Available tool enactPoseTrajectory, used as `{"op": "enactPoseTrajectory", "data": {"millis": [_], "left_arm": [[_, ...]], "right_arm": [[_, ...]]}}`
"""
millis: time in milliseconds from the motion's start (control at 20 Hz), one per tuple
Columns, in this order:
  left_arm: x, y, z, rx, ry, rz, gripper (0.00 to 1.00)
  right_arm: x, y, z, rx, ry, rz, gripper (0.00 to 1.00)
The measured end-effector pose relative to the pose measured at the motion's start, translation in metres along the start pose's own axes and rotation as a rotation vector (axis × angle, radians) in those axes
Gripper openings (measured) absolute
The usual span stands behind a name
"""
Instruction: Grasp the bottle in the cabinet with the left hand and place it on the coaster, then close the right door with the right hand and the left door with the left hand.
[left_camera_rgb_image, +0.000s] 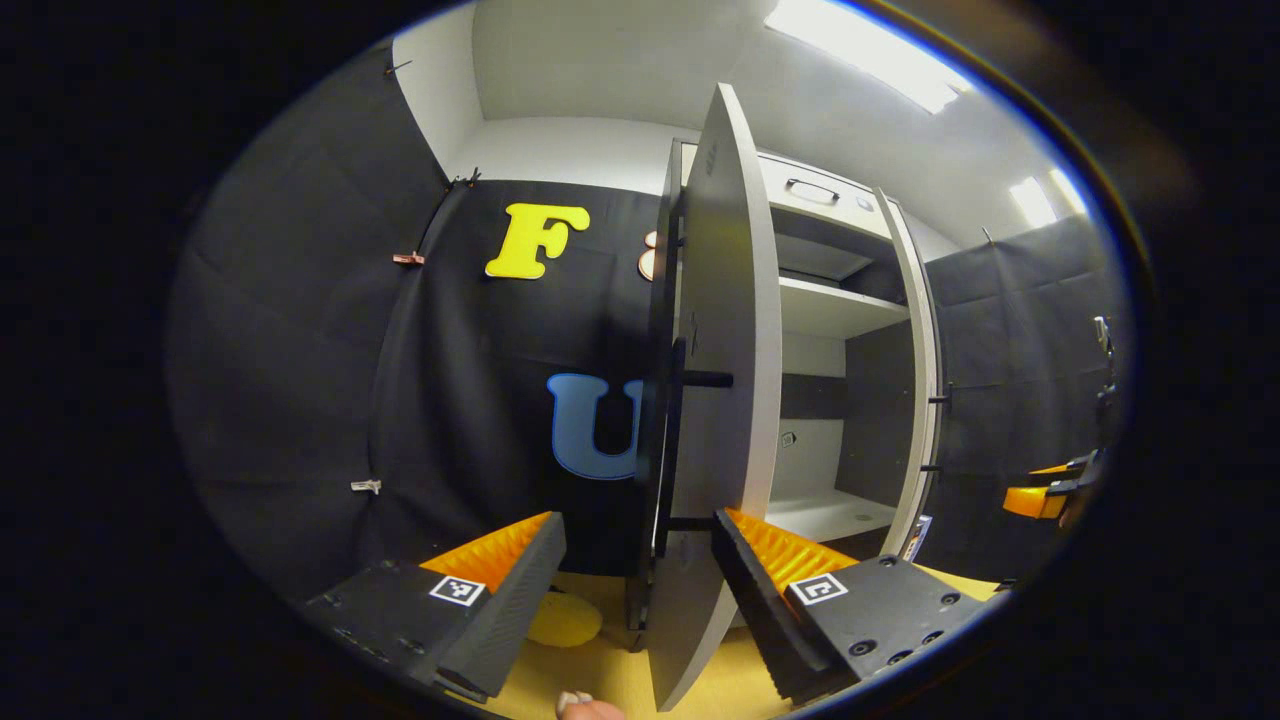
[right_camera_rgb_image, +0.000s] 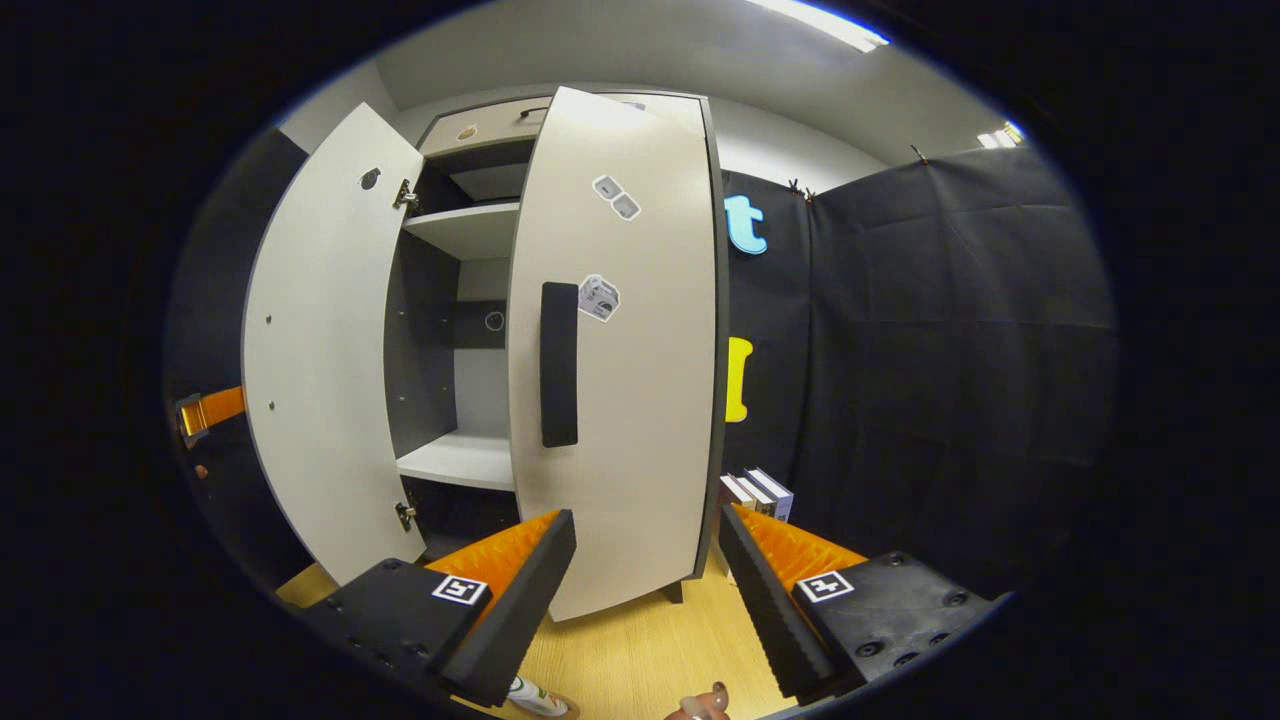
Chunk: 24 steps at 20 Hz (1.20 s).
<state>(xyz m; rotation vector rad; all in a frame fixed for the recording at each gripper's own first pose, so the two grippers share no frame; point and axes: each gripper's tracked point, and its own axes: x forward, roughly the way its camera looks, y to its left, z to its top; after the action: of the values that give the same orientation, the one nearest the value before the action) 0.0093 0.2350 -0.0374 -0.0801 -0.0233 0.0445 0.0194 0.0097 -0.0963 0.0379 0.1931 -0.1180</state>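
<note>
Booth: cabinet (right_camera_rgb_image: 470, 240) stands open.
Left door (left_camera_rgb_image: 720, 400): my spread left gripper (left_camera_rgb_image: 638, 570) should push squarely.
Right gripper (right_camera_rgb_image: 648, 575): spread, empty.

Left door (left_camera_rgb_image: 715, 400) stood edge-on, hiding part of the cabinet (left_camera_rgb_image: 840, 330) interior behind it. Right door (right_camera_rgb_image: 620, 340) covered the shelves on its side. Bottle (right_camera_rgb_image: 535, 697) was cut off at the bottom edge. Other gripper (left_camera_rgb_image: 1045, 495) was cropped at the rim, its jaw state unreadable.

tall white cabinet (right_camera_rgb_image: 470, 300) stands on wooden surface (right_camera_rgb_image: 650, 640) | right door (right_camera_rgb_image: 640, 350) ahead of shelves | left door (right_camera_rgb_image: 320, 350) swung left | stacked books (right_camera_rgb_image: 760, 492) right of cabinet
</note>
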Motion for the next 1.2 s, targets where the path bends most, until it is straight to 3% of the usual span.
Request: {"op": "enactPoseTrajectory", "data": {"millis": [300,650,900,1200], "left_arm": [[0.013,-0.054,-0.002,0.09,-0.004,-0.06,0.95],[0.043,-0.142,-0.043,0.052,0.082,-0.271,0.95],[0.05,-0.151,-0.035,0.107,0.062,-0.253,0.97],[0.05,-0.171,-0.032,0.111,0.045,-0.293,0.97]], "right_arm": [[0.025,0.01,0.01,-0.025,-0.027,0.057,0.96],[0.049,-0.005,0.018,-0.049,-0.042,0.083,0.96],[0.049,-0.015,0.024,-0.057,-0.062,0.082,0.96],[0.049,-0.009,0.025,-0.044,-0.063,0.107,0.96]]}}
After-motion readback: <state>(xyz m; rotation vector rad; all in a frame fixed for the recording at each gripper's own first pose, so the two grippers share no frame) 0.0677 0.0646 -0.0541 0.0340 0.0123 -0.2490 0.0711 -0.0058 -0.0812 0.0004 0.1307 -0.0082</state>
